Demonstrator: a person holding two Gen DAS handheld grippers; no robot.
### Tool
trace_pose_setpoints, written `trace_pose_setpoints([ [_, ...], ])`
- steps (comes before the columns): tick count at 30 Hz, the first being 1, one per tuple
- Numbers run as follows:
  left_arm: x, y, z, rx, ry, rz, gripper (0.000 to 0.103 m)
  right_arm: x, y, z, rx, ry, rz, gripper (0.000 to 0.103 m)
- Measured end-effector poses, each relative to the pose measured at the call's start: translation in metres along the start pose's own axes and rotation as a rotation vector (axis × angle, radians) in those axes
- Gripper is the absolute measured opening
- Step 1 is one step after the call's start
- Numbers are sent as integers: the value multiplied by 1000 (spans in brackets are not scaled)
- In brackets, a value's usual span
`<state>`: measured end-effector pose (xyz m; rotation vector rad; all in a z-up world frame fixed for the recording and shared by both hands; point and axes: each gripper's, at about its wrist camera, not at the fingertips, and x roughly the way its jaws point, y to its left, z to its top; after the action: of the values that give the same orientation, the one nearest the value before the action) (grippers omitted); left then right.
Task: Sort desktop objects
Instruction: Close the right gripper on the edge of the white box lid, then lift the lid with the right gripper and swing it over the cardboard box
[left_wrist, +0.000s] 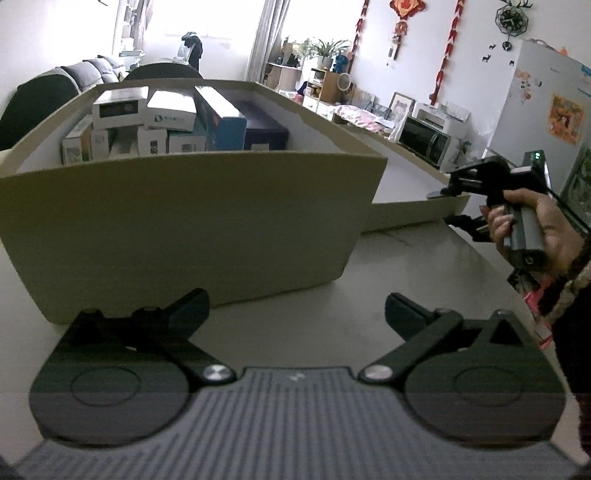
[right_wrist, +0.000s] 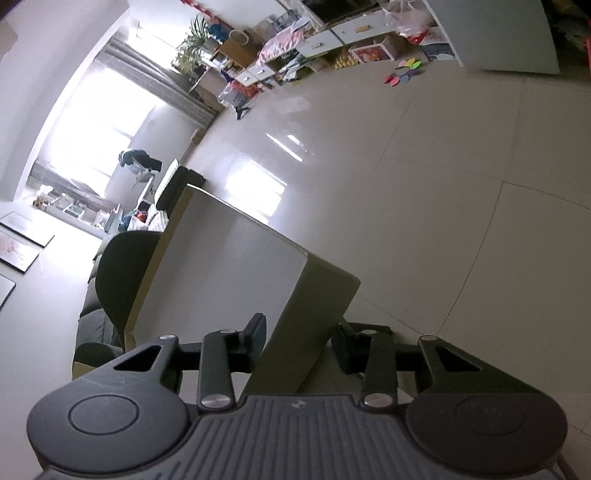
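Cardboard, tan outside and white inside, forms the large open box (left_wrist: 192, 206) on the grey table (left_wrist: 424, 266), with small product cartons (left_wrist: 147, 122) stacked at its far end. The right gripper (right_wrist: 299, 343) straddles the box's opened flap (right_wrist: 306, 321); whether the pads press it I cannot tell. The left gripper (left_wrist: 297, 308) stands apart, empty, just before the near wall. The flap looks thin, light and bendable, so hold near its fold. The table edge lies close at the right; floor beyond.
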<state>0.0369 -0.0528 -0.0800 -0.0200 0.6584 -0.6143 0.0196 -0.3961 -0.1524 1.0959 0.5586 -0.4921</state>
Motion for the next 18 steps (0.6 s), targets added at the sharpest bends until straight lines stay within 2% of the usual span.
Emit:
trace_pose_setpoints([
  [5,-6,0,2,-2,-17,1,103,-16,6,-1,-27,-38,19,41],
  [18,-22,-4,7,9,-62,-15,103,-86,26,-14,-115,-115,157,41],
])
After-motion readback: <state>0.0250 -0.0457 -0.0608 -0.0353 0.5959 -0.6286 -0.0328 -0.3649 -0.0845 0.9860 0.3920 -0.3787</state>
